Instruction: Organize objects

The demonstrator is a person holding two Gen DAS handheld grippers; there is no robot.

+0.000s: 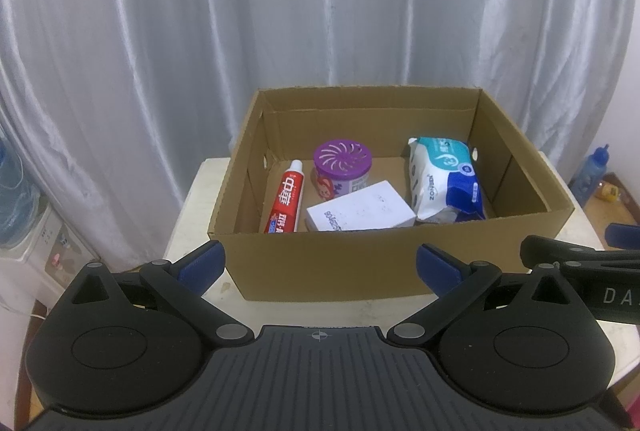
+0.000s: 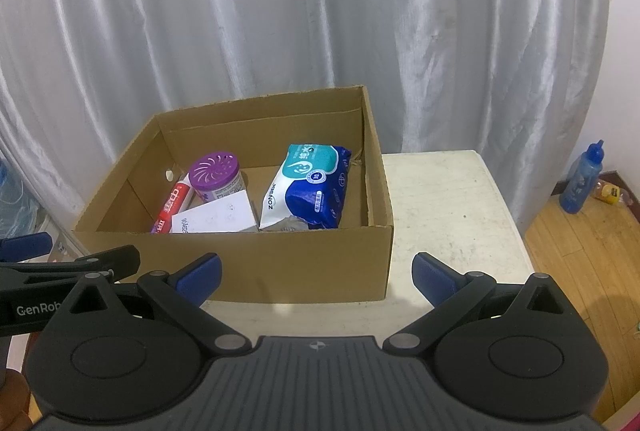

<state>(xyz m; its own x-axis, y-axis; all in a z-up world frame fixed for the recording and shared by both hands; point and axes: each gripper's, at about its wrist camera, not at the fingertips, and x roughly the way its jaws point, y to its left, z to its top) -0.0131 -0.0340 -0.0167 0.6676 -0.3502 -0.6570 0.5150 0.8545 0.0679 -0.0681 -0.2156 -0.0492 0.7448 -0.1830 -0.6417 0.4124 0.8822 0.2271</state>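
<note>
My left claw (image 1: 320, 263) and right claw (image 2: 316, 273) gape wide, empty, before the cardboard box (image 1: 320, 263) holding toothpaste (image 1: 285, 201), wipes (image 1: 446, 177), perhaps an air freshener (image 1: 341, 167).

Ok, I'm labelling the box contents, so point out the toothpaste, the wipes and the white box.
toothpaste (image 1: 286, 200): left wrist view, middle of the red tube.
wipes (image 2: 316, 187): right wrist view, front of the pack.
white box (image 1: 362, 207): left wrist view, its top face.

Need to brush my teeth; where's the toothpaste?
The toothpaste lies inside the cardboard box, at its left side, beside the purple-lidded jar and the white box.
</note>
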